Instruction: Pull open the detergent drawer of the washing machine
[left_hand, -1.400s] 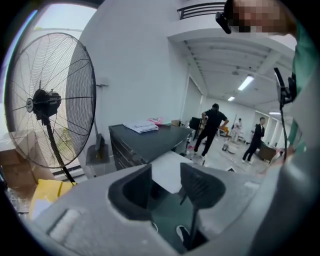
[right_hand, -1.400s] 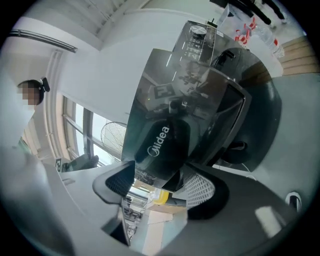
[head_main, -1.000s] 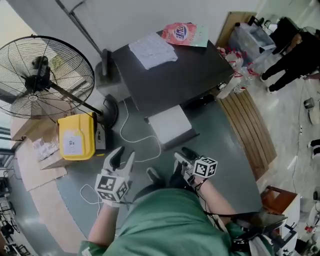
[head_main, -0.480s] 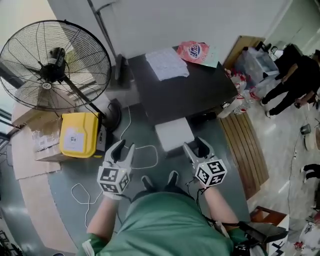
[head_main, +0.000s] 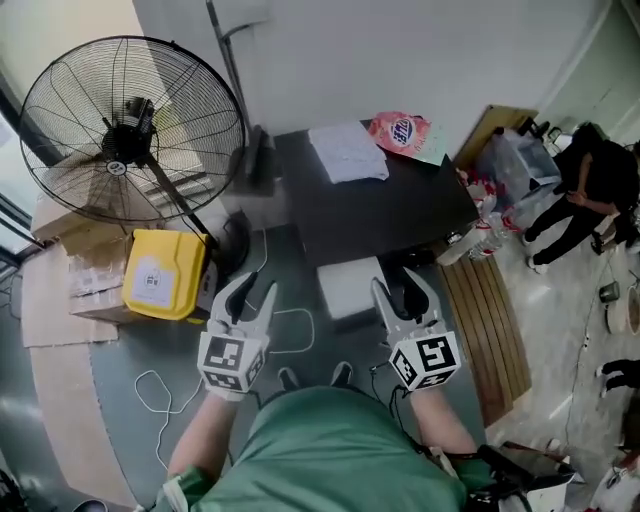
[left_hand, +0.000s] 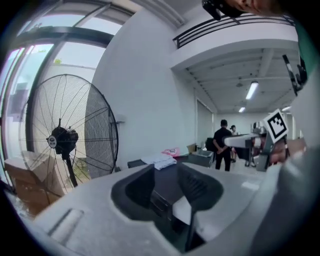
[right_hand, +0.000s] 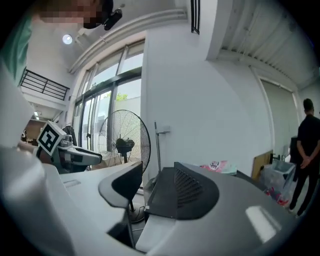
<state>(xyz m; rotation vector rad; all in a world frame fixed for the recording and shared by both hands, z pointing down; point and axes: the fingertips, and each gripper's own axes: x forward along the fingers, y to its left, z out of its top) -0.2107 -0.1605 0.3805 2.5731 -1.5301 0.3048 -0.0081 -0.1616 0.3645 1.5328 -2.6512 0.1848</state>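
Near the washing machine (head_main: 380, 210), left tool (head_main: 252, 290) and right tool (head_main: 402, 285), empty, were closing.

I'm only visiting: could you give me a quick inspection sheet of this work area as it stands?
Surface: grey floor.
Job's things: dark washer; a white part juts from its front, cannot tell if it is the drawer.
Clutter: white cloth and pink bag on the washer; yellow box; cardboard.
Grippers: left gripper and right gripper open, jaws just been closing, nothing between them.
Cables: white cable on the floor.
Surroundings: fan, boards, person.
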